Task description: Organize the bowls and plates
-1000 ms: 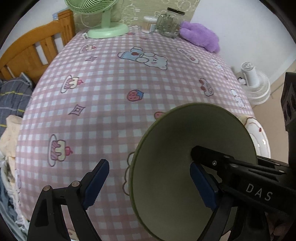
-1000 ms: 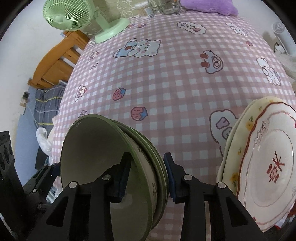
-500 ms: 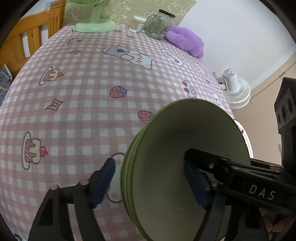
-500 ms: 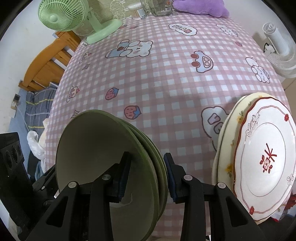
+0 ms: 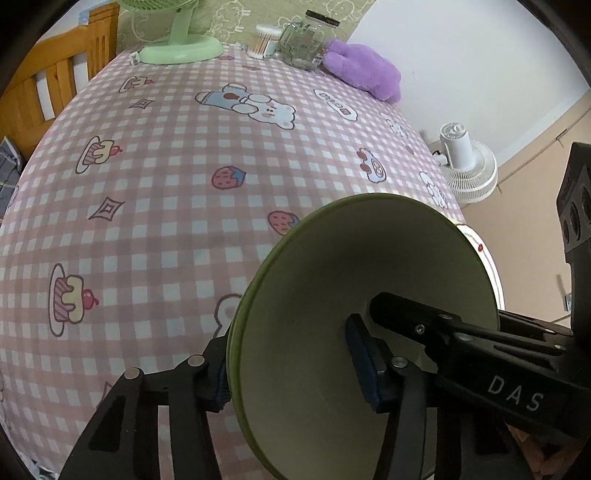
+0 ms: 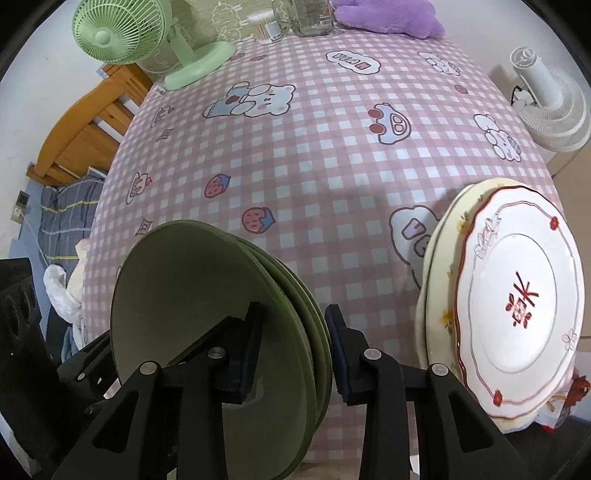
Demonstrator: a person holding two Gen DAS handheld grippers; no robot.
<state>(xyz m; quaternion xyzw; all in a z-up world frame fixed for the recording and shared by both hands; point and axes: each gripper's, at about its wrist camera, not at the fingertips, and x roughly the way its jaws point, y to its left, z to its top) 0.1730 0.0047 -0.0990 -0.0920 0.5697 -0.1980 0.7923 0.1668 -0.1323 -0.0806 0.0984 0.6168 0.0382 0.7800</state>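
A stack of three green bowls hangs tilted over the near edge of the pink checked table. My right gripper is shut on the stack's right rim, one pad inside and one outside, and its jaws are closing a little tighter. My left gripper straddles the opposite rim. Its jaws are closing, with the bowls' wall between them; the outer pad sits at the rim and I see no firm press. A red-trimmed white plate lies on a cream plate at the table's right edge.
At the far end of the table stand a green desk fan, a glass jar, a cotton-swab tub and a purple plush. A white floor fan stands off the right side, a wooden bed frame off the left.
My left gripper's jaws have come in from wide open to close around the bowls' rim. The right gripper has kept its hold on the stack, which has barely shifted.
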